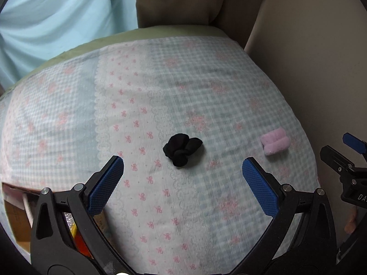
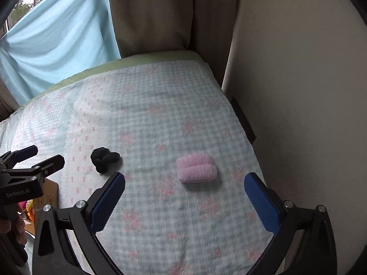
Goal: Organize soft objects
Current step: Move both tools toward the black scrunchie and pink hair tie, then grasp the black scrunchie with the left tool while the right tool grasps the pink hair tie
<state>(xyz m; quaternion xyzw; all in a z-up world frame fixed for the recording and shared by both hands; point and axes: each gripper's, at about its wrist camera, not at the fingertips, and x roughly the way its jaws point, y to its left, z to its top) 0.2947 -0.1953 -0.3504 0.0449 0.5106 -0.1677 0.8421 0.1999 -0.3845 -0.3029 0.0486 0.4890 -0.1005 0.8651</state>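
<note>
While both claws hang above the bed [image 1: 68, 119] with nothing in them, the two soft things lie apart on its quilted cover of pale blue check and white panels printed with small pink bows. In the left wrist view the left claw [image 1: 183, 167] is spread wide, its blue ribbed pads [image 1: 105, 185] at the lower left and lower right of the frame, and the black balled-up pair of socks [image 1: 182, 149] sits just above the gap between them, near the centre of the frame, on the seam where the white bow panel meets the check. The pink fluffy rolled pair of socks [image 1: 275, 144] lies well to the right of it, near the bed's right edge, and the right claw's dark frame shows at the right margin.

In the right wrist view the right claw [image 2: 184, 184] is likewise released, pads wide, and the pink roll [image 2: 196, 167] rests in the middle of the frame just above the gap, touching neither pad. The black bundle [image 2: 104, 159] is at centre left, close to the left pad's tip. A beige wall [image 2: 298, 91] fills the right side; a light blue curtain [image 2: 57, 34] and a tan curtain [image 2: 172, 11] hang across the top
</note>
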